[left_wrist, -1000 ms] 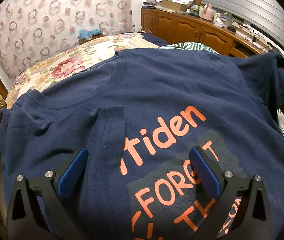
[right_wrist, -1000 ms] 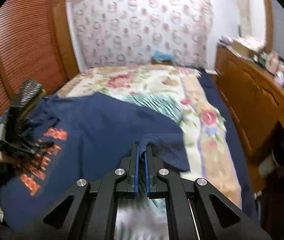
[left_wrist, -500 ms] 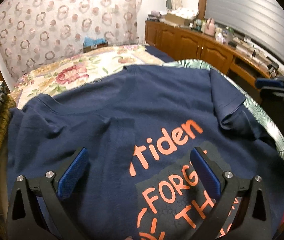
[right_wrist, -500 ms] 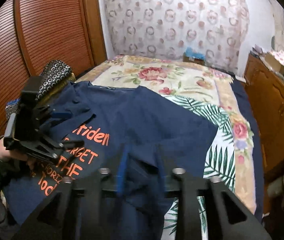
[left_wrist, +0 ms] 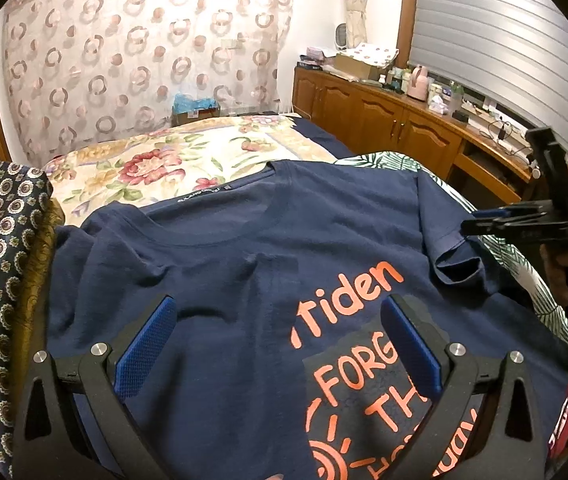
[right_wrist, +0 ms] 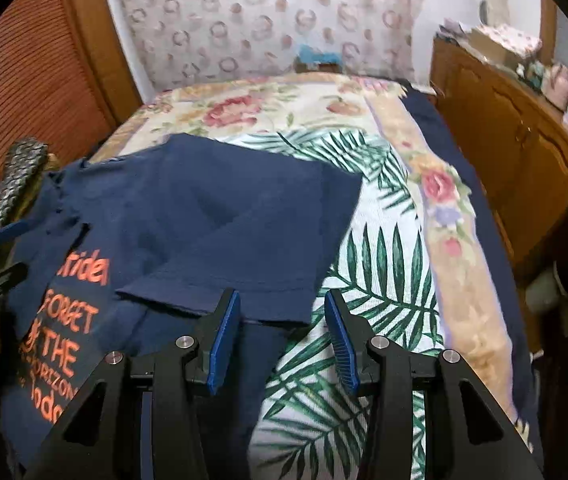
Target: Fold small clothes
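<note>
My left gripper [left_wrist: 280,344] hangs wide open above the navy T-shirt [left_wrist: 244,264], pads clear of the cloth, the orange lettering between them. My right gripper [right_wrist: 282,340] has just been opening; its jaws stand released, nothing between them, the folded-in sleeve [right_wrist: 244,264] lying just beyond the pads (its hem nearest the left pad). The shirt lies spread toward the near left corner of the bed [right_wrist: 395,264]. Beyond: floral bedspread [left_wrist: 172,160], patterned curtain [left_wrist: 144,48], wooden cabinets [left_wrist: 383,120] along the right.
</note>
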The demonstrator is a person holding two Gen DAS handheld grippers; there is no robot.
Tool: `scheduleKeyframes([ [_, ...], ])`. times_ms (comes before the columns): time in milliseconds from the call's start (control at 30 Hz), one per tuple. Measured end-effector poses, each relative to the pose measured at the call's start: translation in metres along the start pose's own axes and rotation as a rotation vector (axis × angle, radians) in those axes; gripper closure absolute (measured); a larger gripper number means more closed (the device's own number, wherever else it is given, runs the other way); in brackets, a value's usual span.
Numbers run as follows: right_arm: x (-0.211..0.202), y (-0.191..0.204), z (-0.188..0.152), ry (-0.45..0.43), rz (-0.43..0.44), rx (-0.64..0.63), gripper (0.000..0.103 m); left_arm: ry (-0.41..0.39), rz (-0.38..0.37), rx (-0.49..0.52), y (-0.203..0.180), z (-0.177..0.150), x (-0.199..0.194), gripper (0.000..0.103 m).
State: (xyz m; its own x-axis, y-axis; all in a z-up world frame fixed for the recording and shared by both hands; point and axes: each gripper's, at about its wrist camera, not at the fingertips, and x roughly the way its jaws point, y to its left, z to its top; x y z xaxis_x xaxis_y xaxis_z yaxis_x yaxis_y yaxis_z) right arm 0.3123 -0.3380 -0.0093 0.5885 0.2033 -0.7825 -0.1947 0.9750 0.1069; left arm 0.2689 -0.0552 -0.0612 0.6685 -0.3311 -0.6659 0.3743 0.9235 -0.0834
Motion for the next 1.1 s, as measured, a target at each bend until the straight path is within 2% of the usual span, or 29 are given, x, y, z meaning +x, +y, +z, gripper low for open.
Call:
scheduleKeyframes([
  [33, 0.001, 0.001, 0.003, 0.001, -0.006, 0.003, 0.073, -0.002, 0.001, -0.005, 0.001, 0.0, 0.0, 0.001],
  [100, 0.002, 0.006, 0.011, -0.009, -0.006, -0.023, 0.094, -0.004, 0.008, -0.01, 0.004, 0.0, -0.001, 0.001],
  [133, -0.002, 0.012, 0.015, -0.028, -0.011, -0.049, 0.098, -0.006, 0.015, -0.014, 0.004, 0.0, -0.002, 0.001],
  [333, -0.01, 0.046, 0.04, -0.1, 0.028, -0.166, 0.101, -0.013, 0.025, -0.028, 0.008, 0.0, 0.0, 0.001],
  [467, -0.007, 0.072, 0.06, -0.126, 0.089, -0.233, 0.101, -0.01, 0.028, -0.04, 0.012, -0.001, 0.0, 0.001],
  [667, 0.012, 0.105, 0.085, -0.124, 0.147, -0.326, 0.1, -0.015, 0.037, -0.045, 0.017, -0.002, -0.002, 0.001],
  [700, 0.018, 0.106, 0.087, -0.116, 0.132, -0.337, 0.1, -0.016, 0.036, -0.046, 0.018, -0.002, -0.002, 0.001],
  [767, 0.027, 0.104, 0.091, -0.103, 0.089, -0.33, 0.088, -0.015, 0.036, -0.047, 0.018, -0.003, -0.002, 0.001],
  [833, 0.029, 0.097, 0.091, -0.101, 0.09, -0.292, 0.061, -0.015, 0.038, -0.046, 0.018, -0.003, -0.003, 0.001],
  [900, 0.026, 0.089, 0.089, -0.115, 0.097, -0.257, 0.051, -0.017, 0.041, -0.046, 0.018, -0.003, -0.003, 0.001],
  [1100, 0.029, 0.07, 0.074, -0.101, 0.006, -0.191, 0.046, -0.028, 0.054, -0.06, 0.022, -0.004, -0.006, 0.001],
])
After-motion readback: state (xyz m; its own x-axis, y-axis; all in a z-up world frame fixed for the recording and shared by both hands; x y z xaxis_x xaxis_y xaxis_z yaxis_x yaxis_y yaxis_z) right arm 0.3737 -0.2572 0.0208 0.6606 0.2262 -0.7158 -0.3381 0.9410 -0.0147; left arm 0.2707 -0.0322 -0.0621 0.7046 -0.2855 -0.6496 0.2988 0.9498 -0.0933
